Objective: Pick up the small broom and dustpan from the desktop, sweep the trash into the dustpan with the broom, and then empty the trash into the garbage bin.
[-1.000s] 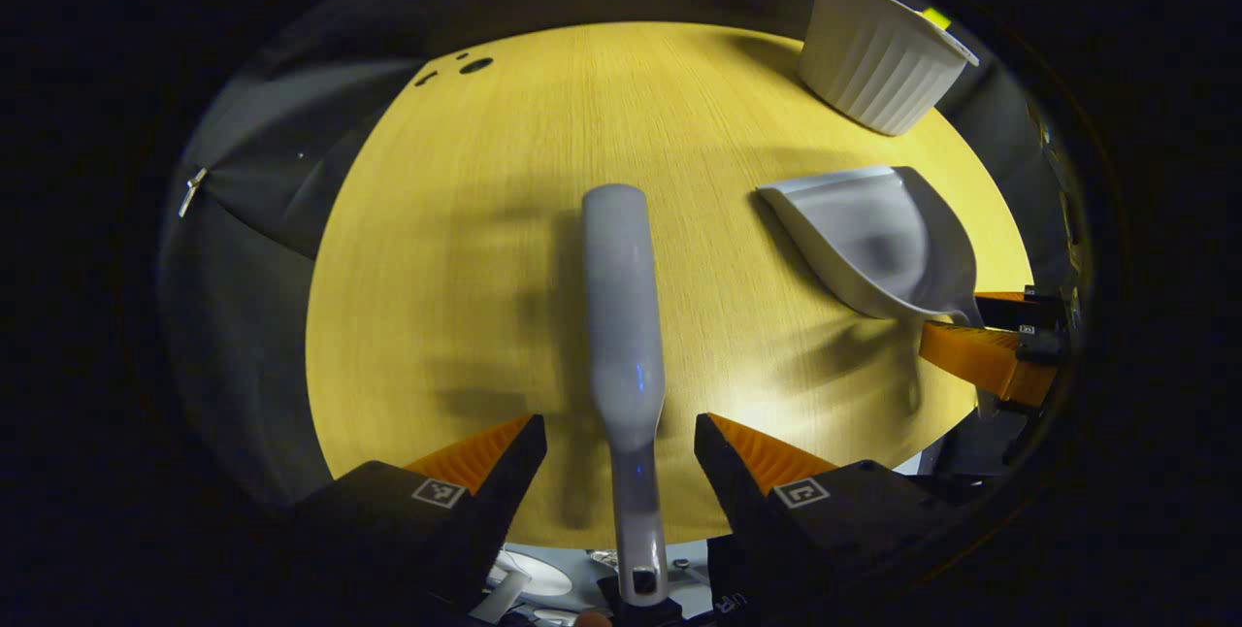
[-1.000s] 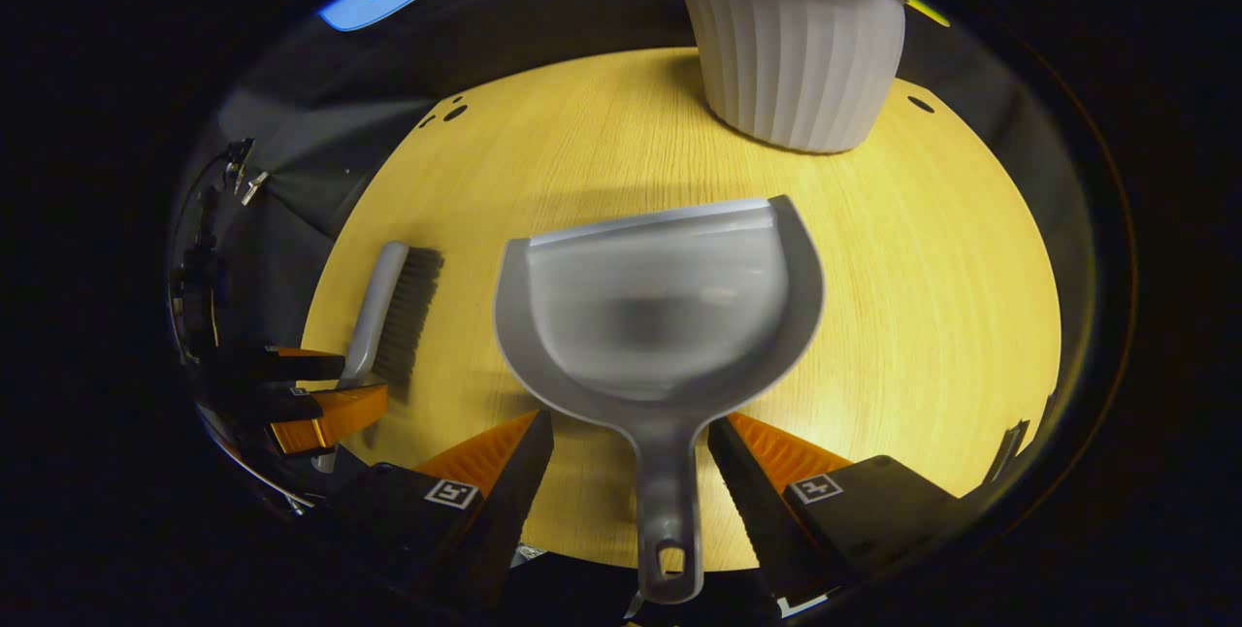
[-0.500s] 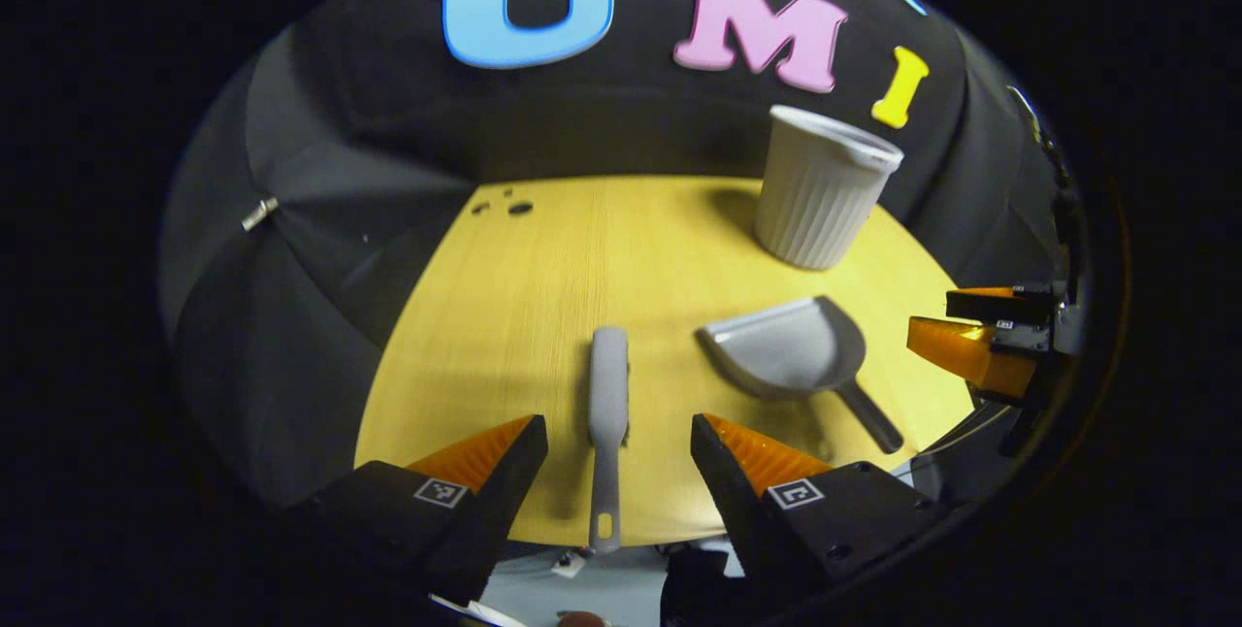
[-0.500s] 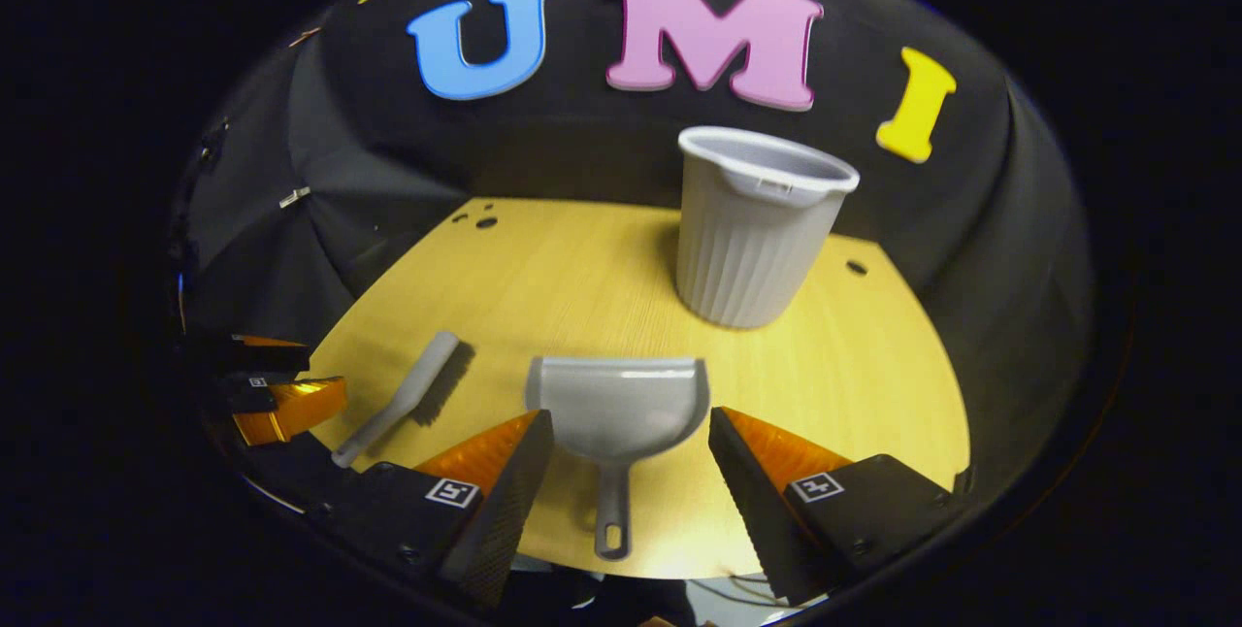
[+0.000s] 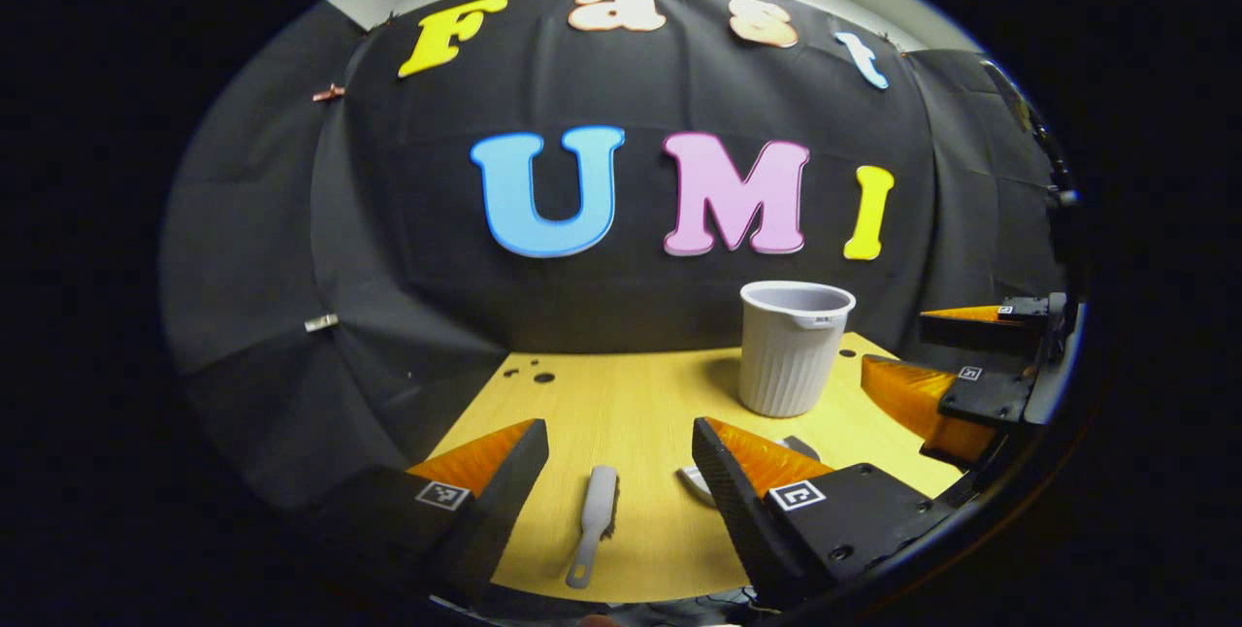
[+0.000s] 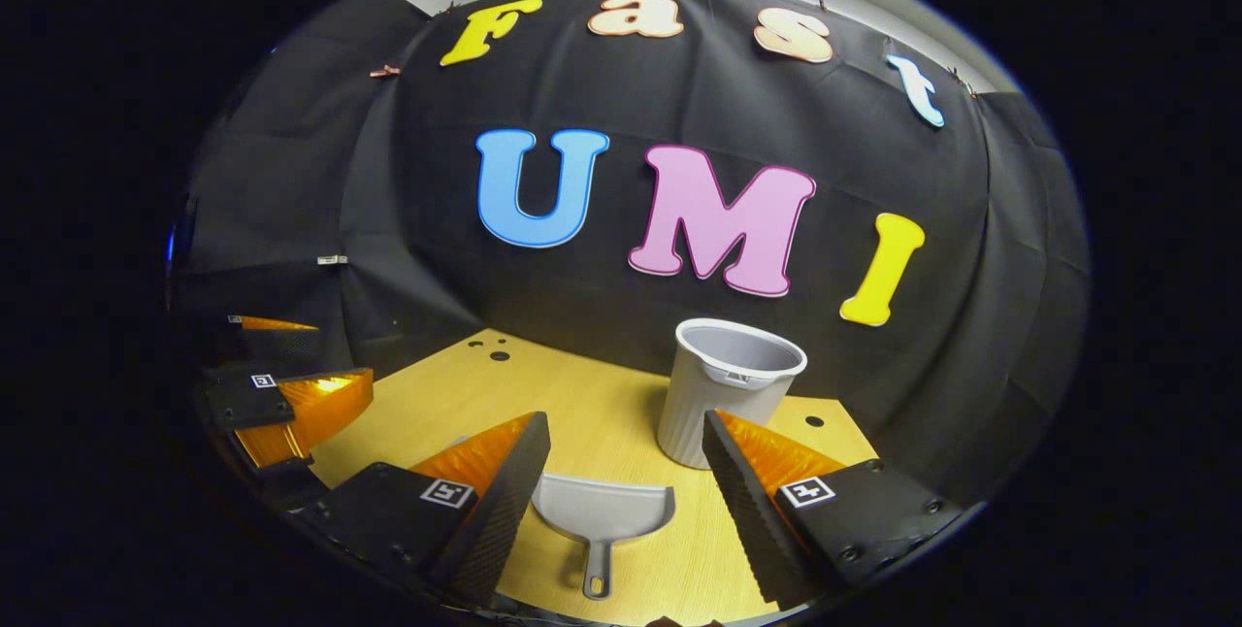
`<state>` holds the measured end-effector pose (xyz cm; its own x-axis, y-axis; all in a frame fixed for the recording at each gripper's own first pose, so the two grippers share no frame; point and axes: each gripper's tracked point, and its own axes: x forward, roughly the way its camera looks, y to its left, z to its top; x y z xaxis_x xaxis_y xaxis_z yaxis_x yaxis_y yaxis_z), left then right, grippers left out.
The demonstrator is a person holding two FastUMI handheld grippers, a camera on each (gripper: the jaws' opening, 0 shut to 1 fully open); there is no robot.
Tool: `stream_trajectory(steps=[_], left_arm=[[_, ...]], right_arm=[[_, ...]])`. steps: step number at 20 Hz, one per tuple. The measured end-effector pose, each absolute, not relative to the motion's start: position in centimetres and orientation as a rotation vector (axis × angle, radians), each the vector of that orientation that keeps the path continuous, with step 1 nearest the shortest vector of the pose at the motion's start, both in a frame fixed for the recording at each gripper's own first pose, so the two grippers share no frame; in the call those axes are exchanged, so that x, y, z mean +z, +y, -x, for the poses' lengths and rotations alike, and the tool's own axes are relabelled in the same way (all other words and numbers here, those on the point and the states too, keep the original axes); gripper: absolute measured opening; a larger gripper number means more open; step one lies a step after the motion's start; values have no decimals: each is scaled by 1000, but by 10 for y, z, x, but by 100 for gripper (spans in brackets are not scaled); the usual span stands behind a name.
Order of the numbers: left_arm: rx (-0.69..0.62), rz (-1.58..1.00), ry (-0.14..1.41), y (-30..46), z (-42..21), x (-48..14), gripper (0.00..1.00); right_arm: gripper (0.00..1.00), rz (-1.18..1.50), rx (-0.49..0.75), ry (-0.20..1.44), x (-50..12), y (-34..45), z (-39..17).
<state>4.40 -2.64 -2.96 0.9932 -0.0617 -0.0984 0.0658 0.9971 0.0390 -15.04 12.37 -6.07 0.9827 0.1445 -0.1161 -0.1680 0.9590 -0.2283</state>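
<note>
Hovering above the desktop (image 5: 640, 394), the left gripper (image 5: 619, 452) and right gripper (image 6: 626, 447) hang with jaws spread, gripping nothing. Nearer than the garbage bin (image 6: 723, 394) lie the dustpan (image 6: 602, 515) and, apparently bristles sideways, the small broom (image 5: 594, 522).

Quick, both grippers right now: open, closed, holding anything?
Left gripper: open, empty, above the small broom.
Right gripper: open, empty, above the dustpan.

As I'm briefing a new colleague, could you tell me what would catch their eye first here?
The pale ribbed bin stands upright at the back of the yellow desk. The broom lies flat between the open left gripper, and the dustpan lies between the open right gripper, both untouched.
</note>
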Motion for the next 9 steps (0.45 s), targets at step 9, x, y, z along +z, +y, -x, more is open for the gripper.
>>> stream_trajectory(steps=[9], left_arm=[[-68, -33, 64, -34, -40, -23, 96]], right_arm=[[98, 215, 168, 115, -71, 126, 165]])
